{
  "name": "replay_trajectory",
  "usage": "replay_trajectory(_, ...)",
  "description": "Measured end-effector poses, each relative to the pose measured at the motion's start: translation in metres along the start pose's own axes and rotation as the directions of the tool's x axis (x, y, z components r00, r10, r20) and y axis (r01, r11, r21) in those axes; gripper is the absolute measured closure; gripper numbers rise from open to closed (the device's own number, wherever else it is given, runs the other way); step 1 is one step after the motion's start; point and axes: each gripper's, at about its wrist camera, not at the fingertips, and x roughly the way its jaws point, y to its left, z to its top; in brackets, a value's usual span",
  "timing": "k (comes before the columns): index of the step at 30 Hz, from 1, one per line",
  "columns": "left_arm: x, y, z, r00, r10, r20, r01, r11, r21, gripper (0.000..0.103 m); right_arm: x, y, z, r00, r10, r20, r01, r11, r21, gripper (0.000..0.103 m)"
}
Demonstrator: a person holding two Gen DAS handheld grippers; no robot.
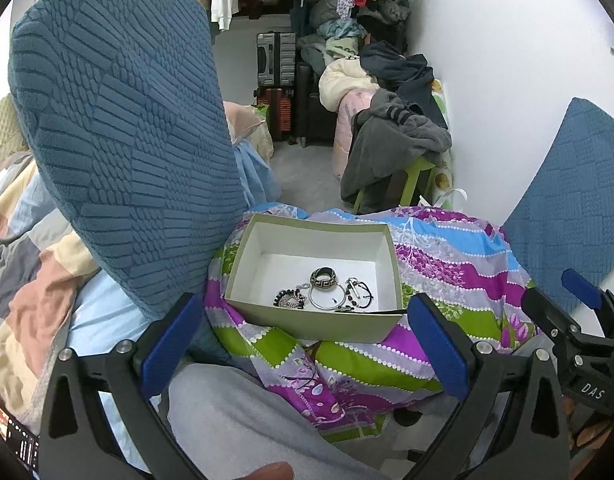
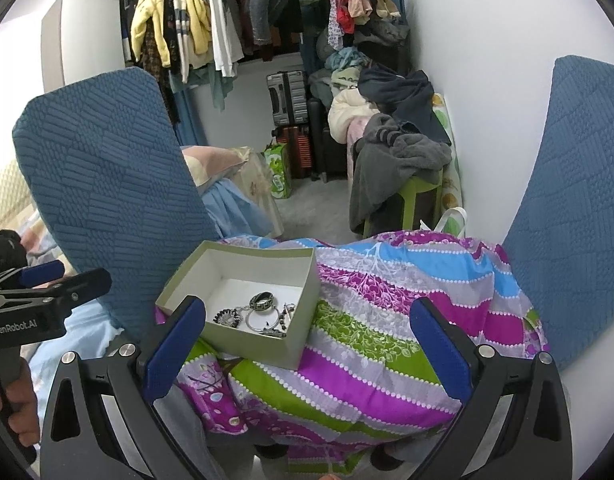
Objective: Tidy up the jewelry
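We hold both grippers spread and empty, and the open box [image 1: 313,280] with the jewelry [image 1: 325,290] on the patterned cloth [image 1: 447,264] lies straight ahead of our left gripper [image 1: 307,344], nearer than our right gripper [image 2: 307,350], whose view shows it ahead-left.

White walls, grey floor [image 2: 319,204], crowded clothes rail [image 2: 211,12], suitcases [image 2: 287,98], green stool [image 2: 421,196] under clothes.

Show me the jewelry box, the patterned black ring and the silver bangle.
jewelry box [image 1: 267,316], left wrist view, near outer wall.
patterned black ring [image 1: 325,277], left wrist view, its gold-patterned band.
silver bangle [image 1: 313,300], left wrist view, left rim.
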Motion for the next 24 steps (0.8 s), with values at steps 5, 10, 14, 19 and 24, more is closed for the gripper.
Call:
replay_trajectory(5, -0.0002, 0.0001, -0.0007, 1.000, -0.006, -0.003, 0.006, 1.000, 0.005, 0.001, 0.0039, 0.0007, -0.0018, 1.000, -0.007, -0.005, 0.007, 1.000, 0.003, 0.000)
replay_trajectory(10, 0.0000, 0.0002, -0.0006, 1.000, -0.010, -0.003, 0.010, 1.000, 0.004, 0.001, 0.0043, 0.0003, -0.0023, 1.000, -0.012, -0.005, 0.012, 1.000, 0.001, 0.000)
replay_trajectory(14, 0.0000, -0.0005, -0.0008, 1.000, -0.010, -0.002, 0.010, 1.000, 0.005, 0.001, 0.0038, -0.0001, -0.0028, 1.000, -0.014, -0.005, 0.014, 1.000, 0.000, 0.000)
replay_trajectory(19, -0.0006, 0.0000, -0.0015, 1.000, -0.011, 0.001, 0.011, 1.000, 0.001, 0.001, 0.0038, -0.0002, -0.0035, 1.000, -0.014, -0.007, 0.014, 1.000, 0.000, 0.000)
replay_trajectory(24, -0.0013, 0.0003, -0.0014, 1.000, -0.012, 0.001, 0.012, 1.000, 0.004, 0.001, 0.0037, -0.0005, -0.0035, 1.000, -0.014, -0.006, 0.014, 1.000, -0.003, 0.000)
